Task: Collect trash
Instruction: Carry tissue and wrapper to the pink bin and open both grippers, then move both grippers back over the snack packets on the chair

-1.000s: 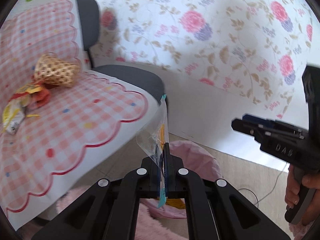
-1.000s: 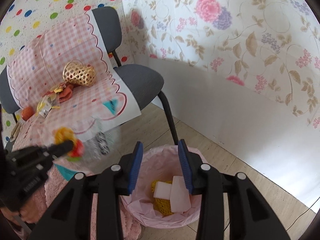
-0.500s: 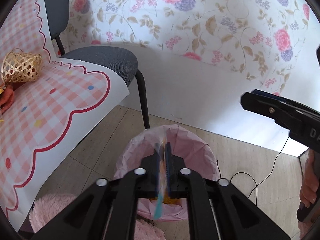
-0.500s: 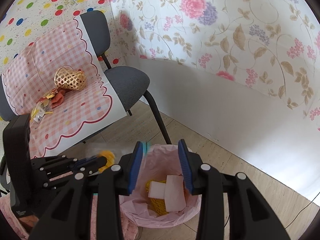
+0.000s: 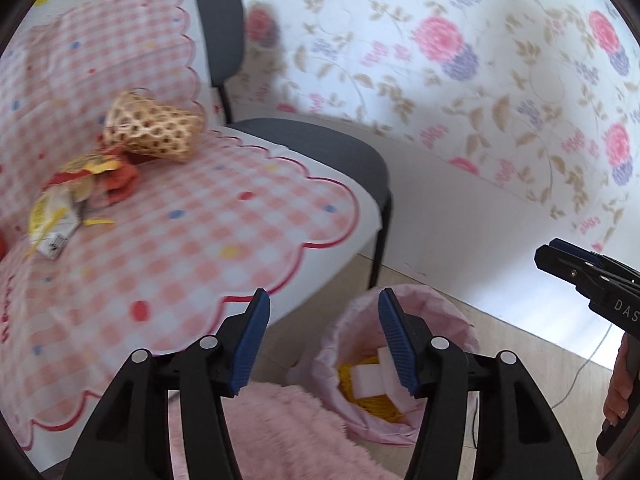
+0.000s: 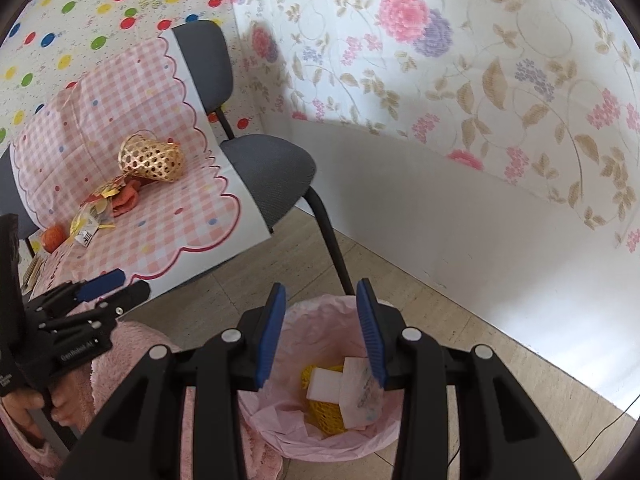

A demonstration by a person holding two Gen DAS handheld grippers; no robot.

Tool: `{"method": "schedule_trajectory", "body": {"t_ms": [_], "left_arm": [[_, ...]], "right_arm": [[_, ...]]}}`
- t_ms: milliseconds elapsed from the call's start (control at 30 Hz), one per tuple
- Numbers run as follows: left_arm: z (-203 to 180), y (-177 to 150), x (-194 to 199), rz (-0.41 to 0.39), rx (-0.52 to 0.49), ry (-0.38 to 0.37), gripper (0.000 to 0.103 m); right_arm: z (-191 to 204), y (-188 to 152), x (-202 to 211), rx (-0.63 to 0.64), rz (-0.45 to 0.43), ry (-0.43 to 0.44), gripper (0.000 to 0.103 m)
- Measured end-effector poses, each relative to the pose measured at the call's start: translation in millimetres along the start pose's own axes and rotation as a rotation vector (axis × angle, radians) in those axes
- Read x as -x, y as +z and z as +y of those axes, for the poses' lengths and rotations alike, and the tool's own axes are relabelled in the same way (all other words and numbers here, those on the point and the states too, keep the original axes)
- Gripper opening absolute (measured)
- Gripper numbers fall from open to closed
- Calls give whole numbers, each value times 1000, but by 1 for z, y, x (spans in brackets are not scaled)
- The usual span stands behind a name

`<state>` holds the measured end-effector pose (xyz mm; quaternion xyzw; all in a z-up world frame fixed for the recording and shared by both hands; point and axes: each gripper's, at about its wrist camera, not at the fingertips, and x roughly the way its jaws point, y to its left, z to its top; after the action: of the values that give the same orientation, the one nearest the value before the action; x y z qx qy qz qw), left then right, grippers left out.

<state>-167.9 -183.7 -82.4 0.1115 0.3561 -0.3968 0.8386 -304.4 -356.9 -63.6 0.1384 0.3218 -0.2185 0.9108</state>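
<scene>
The left gripper (image 5: 324, 300) is opening with nothing between its blue pads, low in the frame where the scalloped edge of the pink checked cloth (image 5: 208, 248) meets the rim of the pink-lined bin (image 5: 448, 304). The right gripper (image 6: 322, 300) hangs part-open and empty over that bin, whose yellow net and white pieces lie inside. Remaining wrappers (image 6: 96, 216) sit at left on the cloth beside the woven basket (image 6: 152, 160). Bare floor (image 6: 432, 292) runs between the chair leg (image 6: 332, 236) and the wall.

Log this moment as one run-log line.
left claw: opening, empty | right claw: open, empty, over trash bin | wrappers left on chair cloth
</scene>
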Motion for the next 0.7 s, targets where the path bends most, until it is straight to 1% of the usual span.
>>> {"method": "schedule_trajectory", "body": {"t_ms": [167,233,333,467,533,667,700], "left_arm": [[18,1,17,-17,33,18,58],[27,0,24,-19,53,33,62],[41,0,33,-29,81,60,62],[71,-1,48,-40,135,120,65],[89,-1,57,-50,166,165,72],[123,-3,75,-72,219,241,73],[132,-3,80,-78,236,261,75]], "right_arm": [[16,5,2,30,-3,21,36],[25,9,3,47,-7,34,36],[42,18,3,77,-11,67,36],[71,31,-1,133,-18,113,36],[85,38,-3,156,-18,137,37],[117,51,-11,212,-18,187,42],[126,55,-13,225,-15,203,42]]}}
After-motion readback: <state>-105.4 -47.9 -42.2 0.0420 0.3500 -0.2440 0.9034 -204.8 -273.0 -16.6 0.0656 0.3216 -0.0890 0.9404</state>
